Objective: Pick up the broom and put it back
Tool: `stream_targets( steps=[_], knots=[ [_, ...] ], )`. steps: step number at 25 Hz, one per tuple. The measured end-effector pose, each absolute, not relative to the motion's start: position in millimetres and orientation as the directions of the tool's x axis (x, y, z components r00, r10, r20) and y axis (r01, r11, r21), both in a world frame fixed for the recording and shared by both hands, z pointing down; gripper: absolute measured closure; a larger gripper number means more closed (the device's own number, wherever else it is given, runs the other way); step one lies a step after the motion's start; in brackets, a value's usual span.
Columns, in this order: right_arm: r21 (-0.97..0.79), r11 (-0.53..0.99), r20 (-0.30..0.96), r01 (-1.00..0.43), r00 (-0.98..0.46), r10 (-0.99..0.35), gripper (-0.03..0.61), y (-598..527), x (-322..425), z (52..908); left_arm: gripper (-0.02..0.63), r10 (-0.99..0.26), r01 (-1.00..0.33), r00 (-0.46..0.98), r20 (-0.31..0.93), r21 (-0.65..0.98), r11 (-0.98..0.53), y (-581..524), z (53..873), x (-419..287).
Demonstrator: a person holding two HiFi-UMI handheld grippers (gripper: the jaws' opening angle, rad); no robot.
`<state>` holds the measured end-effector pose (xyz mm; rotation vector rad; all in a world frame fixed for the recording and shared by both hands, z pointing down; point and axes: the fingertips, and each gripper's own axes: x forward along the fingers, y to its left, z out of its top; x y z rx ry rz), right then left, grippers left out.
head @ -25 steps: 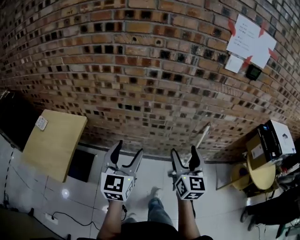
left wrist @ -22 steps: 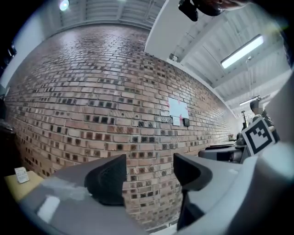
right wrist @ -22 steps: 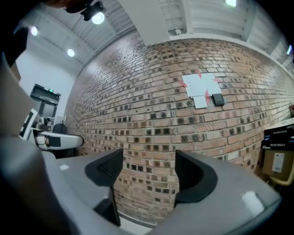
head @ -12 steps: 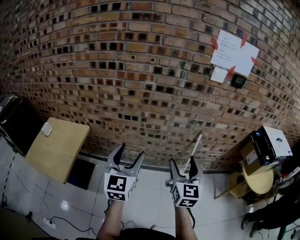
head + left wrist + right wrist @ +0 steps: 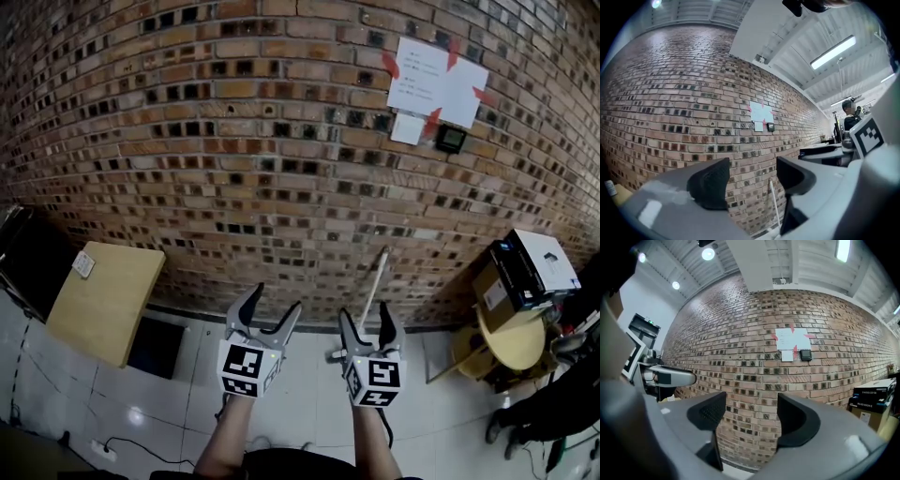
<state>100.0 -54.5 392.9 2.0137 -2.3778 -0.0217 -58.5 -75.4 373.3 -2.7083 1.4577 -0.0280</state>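
A broom with a pale handle [image 5: 375, 279] leans upright against the brick wall, and the handle also shows in the left gripper view [image 5: 773, 204]. My right gripper [image 5: 367, 321] is open just in front of the handle's lower part, with nothing between its jaws [image 5: 750, 416]. My left gripper [image 5: 274, 305] is held open and empty a little to the left, pointing at the wall [image 5: 750, 180]. The broom's head is mostly hidden behind the right gripper.
A wooden table [image 5: 103, 300] stands at the left with a dark opening [image 5: 155, 347] beside it. Boxes [image 5: 525, 272] and a round yellow stool [image 5: 511, 342] crowd the right. Papers [image 5: 431, 75] are taped on the wall. A cable [image 5: 103, 450] lies on the tiled floor. A person [image 5: 848, 117] stands far right.
The view has swung right, so the wall papers sit further left. Both grippers have stayed open and edged toward the wall. The broom handle has not moved from the wall.
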Motion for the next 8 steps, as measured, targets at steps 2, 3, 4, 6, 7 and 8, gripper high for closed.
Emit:
stream_targets(
  steps=[2,3,4,6,7,8],
  knots=[
    [0.020,0.166,0.012,-0.986,-0.165,-0.986,0.233,-54,100,395,0.296,-0.831,-0.830,0.556,-0.012,-0.071,-0.554,-74,374,-57],
    [0.021,0.169,0.012,-0.985,-0.168,-0.986,0.232,-55,98,396,0.296,-0.832,-0.830,0.555,-0.011,-0.071,-0.553,-75,376,-59],
    [0.025,0.174,0.013,-0.984,-0.174,-0.985,0.233,-57,95,397,0.296,-0.834,-0.833,0.551,-0.010,-0.070,-0.549,-78,377,-62],
    [0.029,0.186,0.015,-0.982,-0.186,-0.982,0.232,-61,88,396,0.296,-0.840,-0.839,0.542,-0.005,-0.066,-0.541,-84,378,-68],
    [0.030,0.192,0.017,-0.981,-0.191,-0.981,0.233,-63,85,396,0.296,-0.843,-0.841,0.539,-0.001,-0.063,-0.537,-87,378,-70],
    [0.030,0.197,0.019,-0.980,-0.196,-0.980,0.233,-65,83,396,0.296,-0.845,-0.843,0.535,0.003,-0.061,-0.534,-91,378,-72]
  ],
)
